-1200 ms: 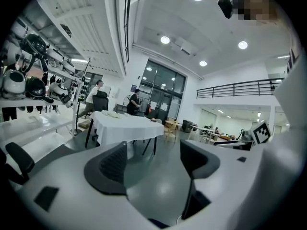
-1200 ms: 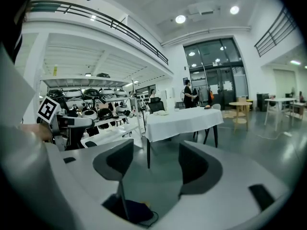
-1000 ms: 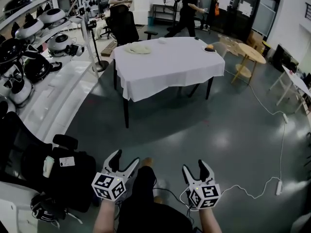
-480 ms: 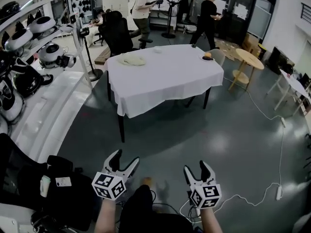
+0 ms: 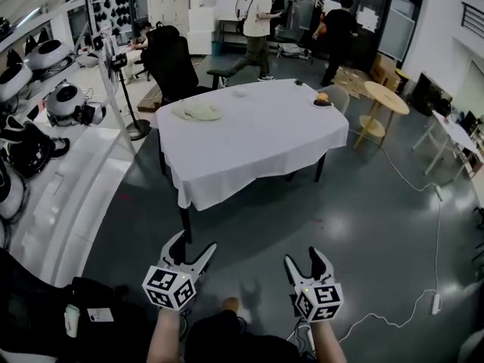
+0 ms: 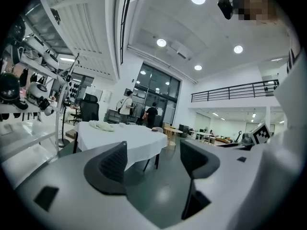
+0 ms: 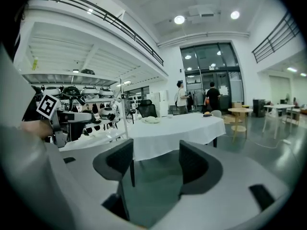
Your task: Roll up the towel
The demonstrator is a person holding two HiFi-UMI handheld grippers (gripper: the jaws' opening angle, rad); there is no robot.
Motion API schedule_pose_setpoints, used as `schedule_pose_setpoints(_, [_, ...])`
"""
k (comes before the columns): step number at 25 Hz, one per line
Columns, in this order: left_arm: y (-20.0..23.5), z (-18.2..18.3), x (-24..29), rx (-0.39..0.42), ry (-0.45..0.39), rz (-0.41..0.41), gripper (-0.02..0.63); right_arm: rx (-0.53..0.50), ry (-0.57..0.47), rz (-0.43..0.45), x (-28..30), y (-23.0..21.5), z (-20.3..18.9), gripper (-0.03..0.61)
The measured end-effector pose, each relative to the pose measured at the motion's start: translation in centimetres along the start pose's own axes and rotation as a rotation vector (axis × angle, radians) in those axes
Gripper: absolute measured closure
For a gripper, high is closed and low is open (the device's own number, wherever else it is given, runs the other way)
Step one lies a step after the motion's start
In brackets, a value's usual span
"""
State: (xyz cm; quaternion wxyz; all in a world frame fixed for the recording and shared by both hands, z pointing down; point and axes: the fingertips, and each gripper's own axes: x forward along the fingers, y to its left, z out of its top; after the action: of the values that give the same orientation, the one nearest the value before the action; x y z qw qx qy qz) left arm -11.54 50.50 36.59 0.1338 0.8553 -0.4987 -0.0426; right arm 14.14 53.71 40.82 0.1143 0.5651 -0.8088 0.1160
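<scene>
In the head view, we see the table [image 5: 249, 138] under its white cloth, well ahead of us across the grey floor. The towel [image 5: 198, 111] lies crumpled on the table's far left corner. A small dish [image 5: 323, 101] sits near the far right edge with something orange in it; we cannot tell what. Low in the picture, the left gripper [image 5: 193, 244] and the right gripper [image 5: 303, 259] are side by side over the floor, far from the table. Both have their jaws spread.

In the left gripper view, that claw [image 6: 153, 159] stands wide apart, with only bare floor showing between its pads. It touches nothing. The table [image 6: 129, 139] shows beyond the left jaw, and the towel [image 6: 100, 125] is a pale heap on its left end.

In the right gripper view, that claw [image 7: 156, 159] is also parted and empty, with the floor in the gap. Past it are the table [image 7: 168, 131], the towel [image 7: 151, 120] on top and the dish [image 7: 207, 114] towards the right edge.
</scene>
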Motion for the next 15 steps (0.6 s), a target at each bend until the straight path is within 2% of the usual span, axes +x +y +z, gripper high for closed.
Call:
schedule_pose_setpoints(9, [5.4, 1.2, 4.4, 0.000, 0.011, -0.008, 0.252, 0.003, 0.004, -0.017, 6.4, 0.0, 1.7, 0.282])
schedule_pose_setpoints(15, [7.4, 1.3, 6.5, 0.007, 0.022, -0.024, 0.252, 0.022, 0.001, -0.031, 9.2, -0.2, 2.0, 0.282])
